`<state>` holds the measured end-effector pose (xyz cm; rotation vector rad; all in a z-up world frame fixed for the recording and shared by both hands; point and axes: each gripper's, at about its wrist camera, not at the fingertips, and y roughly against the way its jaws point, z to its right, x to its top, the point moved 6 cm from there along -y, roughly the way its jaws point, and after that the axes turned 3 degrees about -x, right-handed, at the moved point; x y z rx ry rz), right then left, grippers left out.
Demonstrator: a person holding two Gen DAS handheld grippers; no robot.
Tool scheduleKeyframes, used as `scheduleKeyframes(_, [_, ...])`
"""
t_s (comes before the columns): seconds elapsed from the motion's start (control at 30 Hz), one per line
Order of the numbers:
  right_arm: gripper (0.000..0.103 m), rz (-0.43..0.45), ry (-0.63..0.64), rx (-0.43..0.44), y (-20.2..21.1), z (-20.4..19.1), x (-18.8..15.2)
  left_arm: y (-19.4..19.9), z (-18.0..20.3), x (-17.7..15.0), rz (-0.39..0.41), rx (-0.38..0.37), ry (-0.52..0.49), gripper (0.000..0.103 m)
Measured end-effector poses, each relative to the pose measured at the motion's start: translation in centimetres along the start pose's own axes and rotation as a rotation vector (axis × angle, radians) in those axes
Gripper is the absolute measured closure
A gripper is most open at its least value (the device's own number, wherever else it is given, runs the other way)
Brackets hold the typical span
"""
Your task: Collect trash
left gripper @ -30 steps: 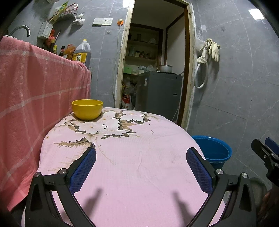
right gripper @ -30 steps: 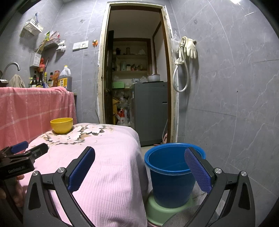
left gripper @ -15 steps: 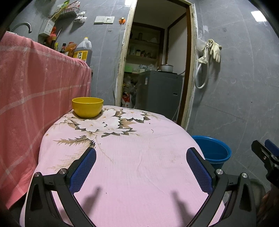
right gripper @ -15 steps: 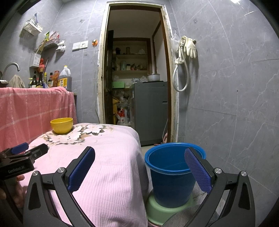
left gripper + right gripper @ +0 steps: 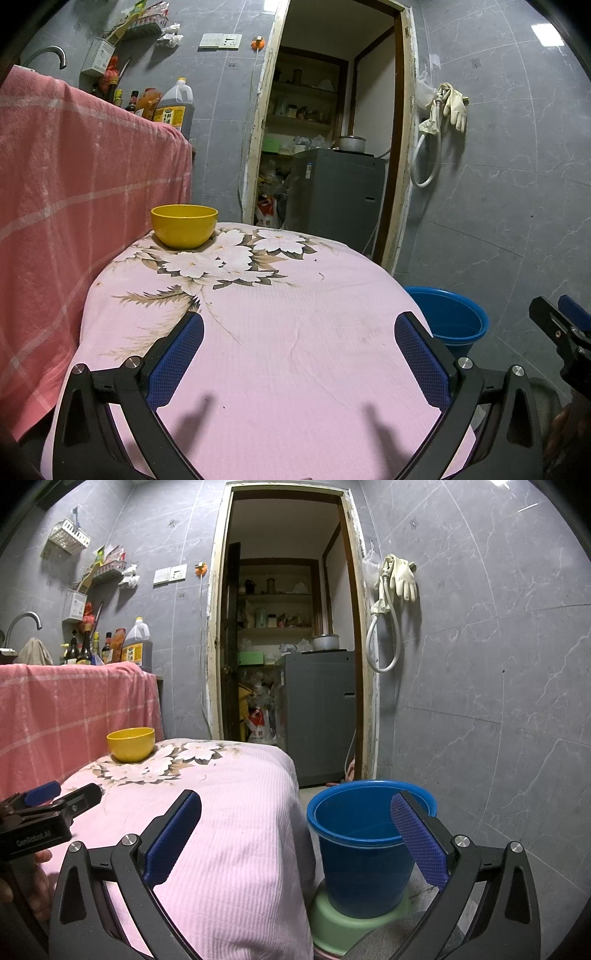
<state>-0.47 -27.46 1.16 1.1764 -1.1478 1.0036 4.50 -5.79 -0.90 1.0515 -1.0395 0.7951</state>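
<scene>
A blue bucket [image 5: 364, 834] stands on a green stool [image 5: 332, 923] on the floor, right of a table under a pink floral cloth [image 5: 280, 332]. The bucket also shows in the left wrist view [image 5: 448, 319]. My left gripper [image 5: 299, 347] is open and empty over the near part of the table. My right gripper [image 5: 295, 830] is open and empty, straddling the table's right edge and the bucket. A yellow bowl [image 5: 184, 225] sits at the table's far left corner. I see no loose trash on the cloth.
A pink checked cloth [image 5: 74, 192] covers a counter at the left, with bottles [image 5: 173, 109] on it. A doorway behind the table opens on a grey appliance [image 5: 332, 195] and shelves. Grey tiled wall [image 5: 480, 701] stands at the right, with gloves [image 5: 400, 576] hung on it.
The left gripper has drifted slightly, so the counter cloth sits a little lower in its view. The right gripper has not moved. Both stay open.
</scene>
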Motion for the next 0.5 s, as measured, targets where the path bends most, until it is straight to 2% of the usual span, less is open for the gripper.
scheduleKeyframes(0.5, [0.0, -0.004, 0.001, 0.002, 0.11, -0.34, -0.26, 0.18, 0.33, -0.31, 0.015, 0.054, -0.031, 0.002])
